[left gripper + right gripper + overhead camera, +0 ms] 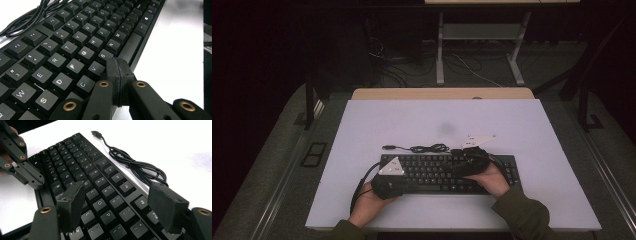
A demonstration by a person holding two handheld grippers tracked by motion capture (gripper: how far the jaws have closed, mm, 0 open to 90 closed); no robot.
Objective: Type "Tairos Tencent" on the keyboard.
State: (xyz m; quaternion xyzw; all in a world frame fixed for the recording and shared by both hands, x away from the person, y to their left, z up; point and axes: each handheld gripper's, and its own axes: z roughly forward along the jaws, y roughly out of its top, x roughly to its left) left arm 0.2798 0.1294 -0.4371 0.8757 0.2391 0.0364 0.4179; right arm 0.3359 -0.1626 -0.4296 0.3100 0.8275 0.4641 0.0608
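Keyboard (447,172) lies on white table (437,120) in dark room; left hand-held gripper (117,75) pressed together, right hand-held gripper (117,202) spread.

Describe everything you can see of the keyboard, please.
The keyboard is black, full-size, seemingly plastic, with white letters on its keys. It lies flat on the white table, its long side toward the person. Its black cable lies bundled behind it, the plug free on the table. The shut left claw sits at its front edge near the V and B keys; actual contact is unclear. The open right claw hovers over the right-hand keys.
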